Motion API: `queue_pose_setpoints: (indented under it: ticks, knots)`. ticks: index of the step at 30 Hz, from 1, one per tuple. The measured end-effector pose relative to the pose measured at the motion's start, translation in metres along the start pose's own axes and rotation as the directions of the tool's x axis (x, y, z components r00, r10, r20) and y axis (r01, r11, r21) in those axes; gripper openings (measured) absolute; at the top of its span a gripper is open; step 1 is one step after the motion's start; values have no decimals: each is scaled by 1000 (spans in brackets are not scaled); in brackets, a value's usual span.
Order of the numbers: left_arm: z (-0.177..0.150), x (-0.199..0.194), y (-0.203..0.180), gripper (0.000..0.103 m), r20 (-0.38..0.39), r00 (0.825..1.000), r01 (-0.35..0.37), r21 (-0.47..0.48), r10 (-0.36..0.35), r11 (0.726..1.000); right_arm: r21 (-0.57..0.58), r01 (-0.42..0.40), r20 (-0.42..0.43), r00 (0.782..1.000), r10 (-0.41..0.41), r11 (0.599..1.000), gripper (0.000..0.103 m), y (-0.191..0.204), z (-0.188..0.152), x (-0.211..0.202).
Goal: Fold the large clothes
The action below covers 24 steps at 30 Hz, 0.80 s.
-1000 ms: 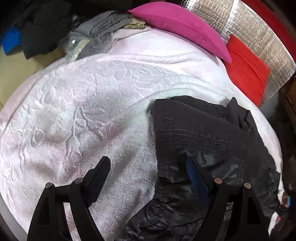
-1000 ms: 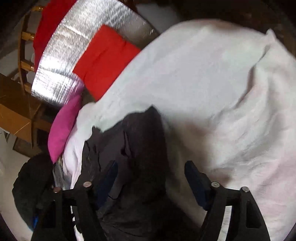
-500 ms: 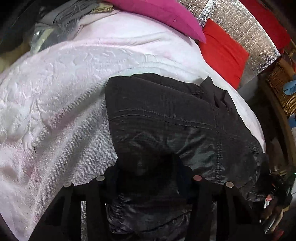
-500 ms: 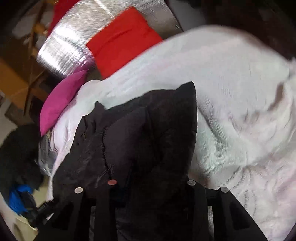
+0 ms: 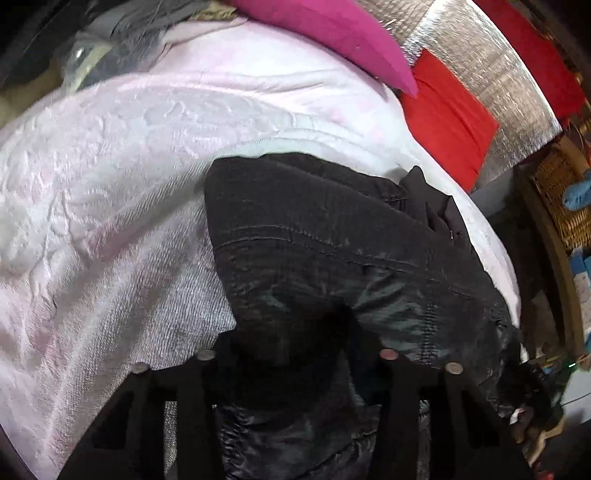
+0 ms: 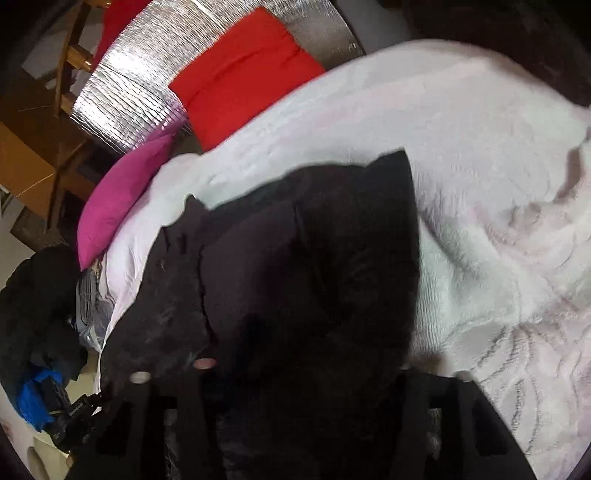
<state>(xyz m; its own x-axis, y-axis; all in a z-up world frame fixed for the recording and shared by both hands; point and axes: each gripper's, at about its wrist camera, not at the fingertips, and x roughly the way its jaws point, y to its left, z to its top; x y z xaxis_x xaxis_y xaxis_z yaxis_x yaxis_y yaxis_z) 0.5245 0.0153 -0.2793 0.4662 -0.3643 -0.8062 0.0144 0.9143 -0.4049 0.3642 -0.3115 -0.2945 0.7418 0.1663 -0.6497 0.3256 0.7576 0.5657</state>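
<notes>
Black jacket (image 5: 332, 240) lies on the bed's pale pink blanket (image 5: 110, 184), near the pink pillow (image 5: 332, 33) & red cushion (image 5: 447, 118). Left gripper (image 5: 295, 354): jaws just closed in, now pinching a bunch of the jacket's near edge. Right gripper (image 6: 295, 373): jaws narrow too, squeezing dark jacket cloth between them.

A pale pink textured bedspread (image 5: 110, 206) fills most of both views. In the left wrist view a magenta pillow (image 5: 332, 33) lies along the top, a red cushion (image 5: 447, 118) to its right against silver quilted foil (image 5: 491, 62) — a wicker basket (image 5: 561, 192) sits at the right edge. Grey crumpled fabric (image 5: 122, 33) sits upper left. In the right wrist view, something blue (image 6: 33, 398) shows lower left.
</notes>
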Motion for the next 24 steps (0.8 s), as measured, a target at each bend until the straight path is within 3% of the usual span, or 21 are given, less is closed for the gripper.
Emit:
queue_pose_setpoints:
  ticks: [1,4,12,14,16,18,19,20,21,22,24]
  knots:
    - [0,-3,-5,33,21,1000,-11,16,10,1000,-35,22,35,999,-20,999,33,7,1,-9]
    - [8,-8,-16,26,72,997,-41,87,35,995,-125,45,119,992,-30,991,27,26,2,-27]
    - [29,0,-32,23,144,989,-40,116,23,992,-141,100,233,970,-65,985,24,42,23,-23]
    - [27,8,-34,26,140,989,-61,130,42,990,-144,130,238,967,-93,981,25,38,30,-12]
    - [18,19,-34,50,108,988,-130,167,113,977,-110,124,188,977,-102,986,25,23,32,3]
    - [11,19,-32,57,90,987,-147,191,132,971,-68,85,124,989,-76,994,32,7,32,13]
    - [9,17,-32,68,68,988,-147,203,136,968,-31,44,98,994,-41,999,34,-1,33,12]
    - [9,15,-31,74,41,989,-145,204,140,968,26,3,58,998,-4,1000,49,-9,36,9]
    - [7,11,-26,80,18,991,-133,192,132,972,58,-12,27,1000,10,998,76,-14,37,9]
    - [6,9,-19,80,-5,993,-113,165,116,980,104,-39,-15,999,40,994,83,-20,38,7]
    - [0,-1,1,80,-52,996,-62,88,66,994,133,-70,-27,997,74,989,83,-30,31,-5]
